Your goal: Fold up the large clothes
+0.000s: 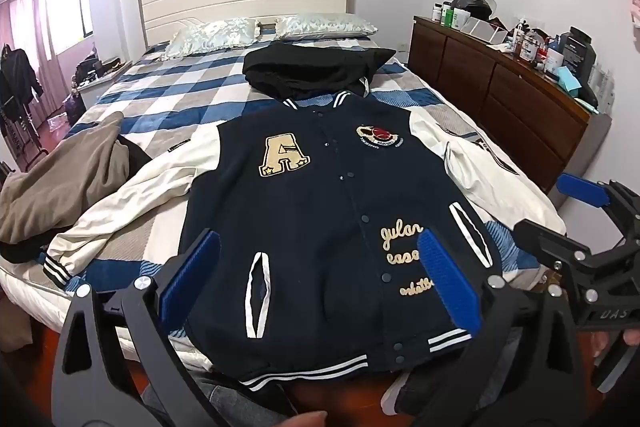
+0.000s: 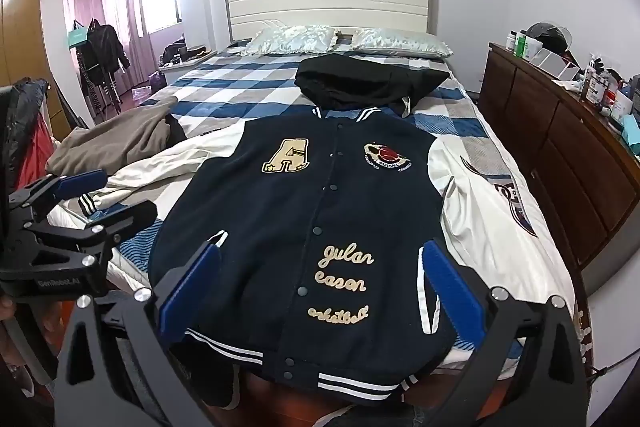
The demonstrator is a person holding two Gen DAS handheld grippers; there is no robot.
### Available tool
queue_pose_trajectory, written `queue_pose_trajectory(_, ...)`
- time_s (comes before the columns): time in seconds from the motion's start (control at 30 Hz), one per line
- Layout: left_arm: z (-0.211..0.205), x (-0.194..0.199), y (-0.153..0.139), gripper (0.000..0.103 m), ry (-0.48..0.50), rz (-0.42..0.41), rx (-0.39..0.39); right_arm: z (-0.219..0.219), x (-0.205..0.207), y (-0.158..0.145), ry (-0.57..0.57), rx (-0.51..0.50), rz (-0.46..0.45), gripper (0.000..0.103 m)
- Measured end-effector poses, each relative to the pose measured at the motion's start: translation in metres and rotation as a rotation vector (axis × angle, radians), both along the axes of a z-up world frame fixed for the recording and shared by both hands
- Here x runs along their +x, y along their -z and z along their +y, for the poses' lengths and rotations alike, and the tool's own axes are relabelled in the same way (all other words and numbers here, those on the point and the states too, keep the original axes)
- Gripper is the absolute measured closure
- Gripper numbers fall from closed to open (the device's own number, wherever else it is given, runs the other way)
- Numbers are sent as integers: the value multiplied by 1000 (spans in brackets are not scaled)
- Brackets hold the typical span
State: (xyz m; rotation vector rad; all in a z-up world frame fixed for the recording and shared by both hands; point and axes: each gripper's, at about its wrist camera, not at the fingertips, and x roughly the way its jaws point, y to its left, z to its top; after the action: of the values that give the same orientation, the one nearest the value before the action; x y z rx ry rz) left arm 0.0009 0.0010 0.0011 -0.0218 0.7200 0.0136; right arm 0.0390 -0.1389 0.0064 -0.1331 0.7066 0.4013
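Left wrist view: your left gripper point(image 1: 316, 283) hangs with jaws spread wide and empty over the hem of the varsity jacket point(image 1: 320, 219), which lies front up on the bed point(image 1: 168, 83), sleeves spread, likely so each folds inward

Right wrist view: your right gripper point(image 2: 320, 287) hovers likewise agape, holding nothing, above the hem

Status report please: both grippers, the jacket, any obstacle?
Left gripper and right gripper: jaws open, holding nothing. Varsity jacket flat, buttoned, unfolded. Black garment touches the collar.
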Motion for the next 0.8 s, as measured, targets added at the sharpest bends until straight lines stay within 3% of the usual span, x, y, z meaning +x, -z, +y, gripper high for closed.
queue_pose_trajectory(0.8,-6,2,-1,6,18,1,-5,-4,1,-4,16,5,9,4)
